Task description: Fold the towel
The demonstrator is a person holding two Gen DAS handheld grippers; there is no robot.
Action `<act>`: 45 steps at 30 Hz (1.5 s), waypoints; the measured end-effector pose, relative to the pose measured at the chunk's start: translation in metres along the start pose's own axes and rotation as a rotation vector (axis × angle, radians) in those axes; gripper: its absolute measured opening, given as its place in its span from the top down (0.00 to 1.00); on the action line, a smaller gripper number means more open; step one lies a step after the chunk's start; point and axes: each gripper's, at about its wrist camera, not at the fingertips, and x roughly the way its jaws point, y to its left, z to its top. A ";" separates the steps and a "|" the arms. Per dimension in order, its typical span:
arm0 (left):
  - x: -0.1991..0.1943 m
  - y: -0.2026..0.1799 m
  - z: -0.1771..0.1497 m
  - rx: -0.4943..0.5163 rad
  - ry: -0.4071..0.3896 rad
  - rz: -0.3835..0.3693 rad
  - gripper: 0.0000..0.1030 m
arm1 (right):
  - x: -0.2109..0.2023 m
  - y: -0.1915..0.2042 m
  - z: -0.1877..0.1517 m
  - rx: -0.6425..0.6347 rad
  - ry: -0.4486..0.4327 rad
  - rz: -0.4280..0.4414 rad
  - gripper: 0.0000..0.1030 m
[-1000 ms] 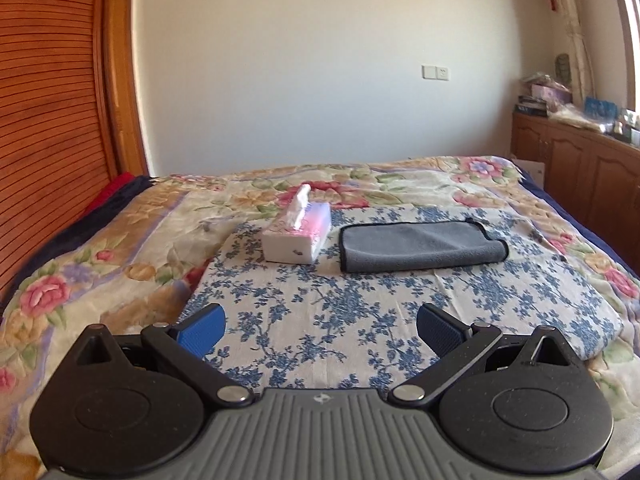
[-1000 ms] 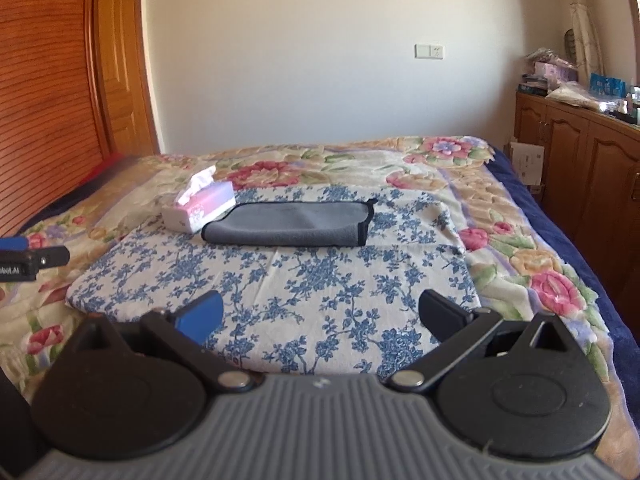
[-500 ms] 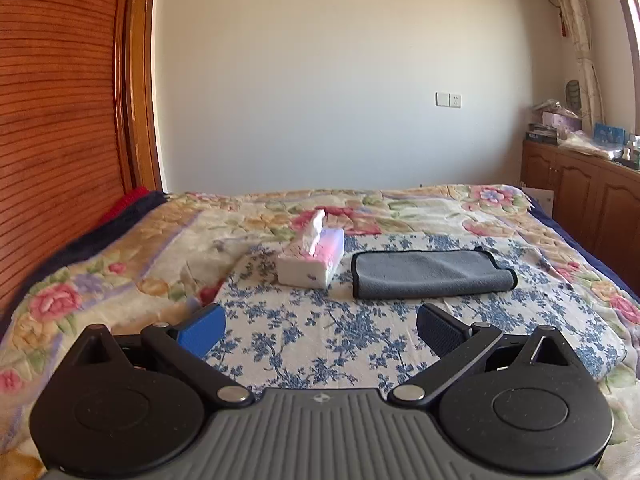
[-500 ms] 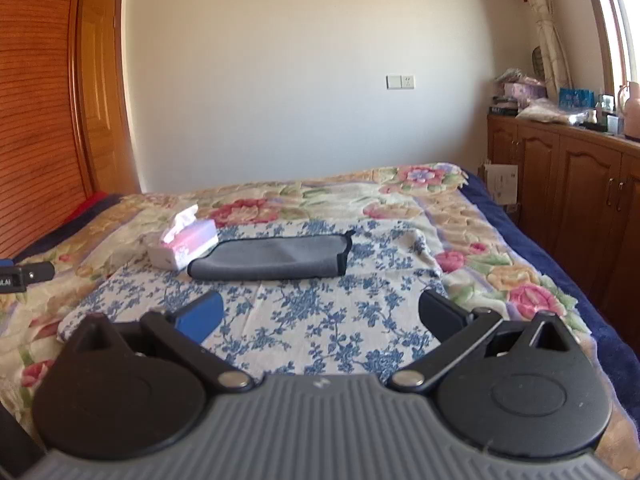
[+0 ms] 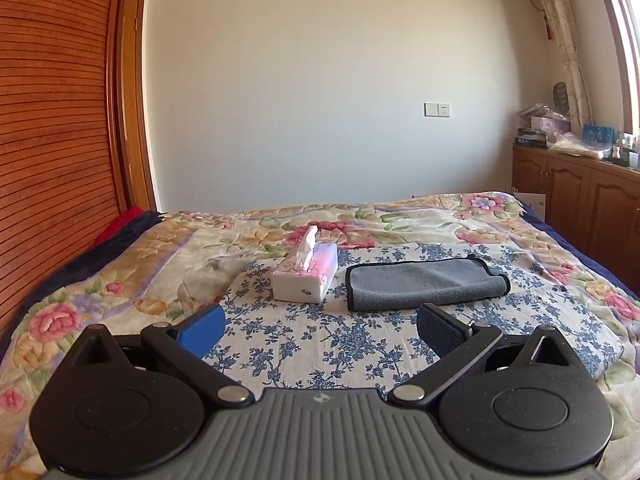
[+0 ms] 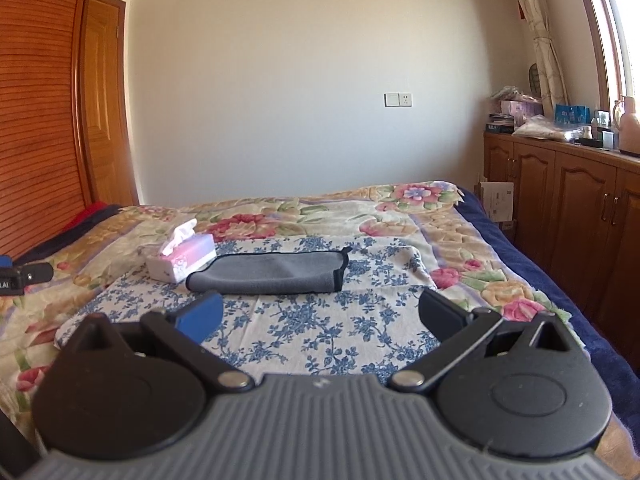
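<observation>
With the grey towel [image 5: 426, 285] lying already doubled just beside the tissue box [image 5: 306, 279], both left gripper [image 5: 320, 322] and right gripper [image 6: 320, 316] hang spread wide and empty, well short of it, so folding looks nearly finished or awaiting another approach.

I see tissue box [image 5: 306, 280] mid-bed on blue-flowered cloth [image 5: 320, 344] | floral bedspread [image 5: 132, 280] beneath | wooden cabinets [image 6: 568, 208] along bed's right edge, cluttered top

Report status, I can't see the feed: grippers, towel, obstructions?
Left gripper open, empty. Right gripper open, empty. Grey towel lies folded on the blue-flowered cloth, untouched. Tissue box beside towel's left end.
</observation>
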 end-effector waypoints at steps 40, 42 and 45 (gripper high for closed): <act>-0.002 -0.003 -0.001 0.014 -0.004 0.001 0.00 | -0.001 -0.002 -0.001 0.010 0.000 -0.019 0.00; -0.002 -0.003 -0.001 0.014 -0.004 0.002 0.00 | -0.001 -0.002 -0.001 0.011 0.000 -0.020 0.00; -0.002 -0.003 -0.001 0.014 -0.004 0.001 0.00 | -0.001 -0.002 -0.001 0.011 -0.003 -0.022 0.00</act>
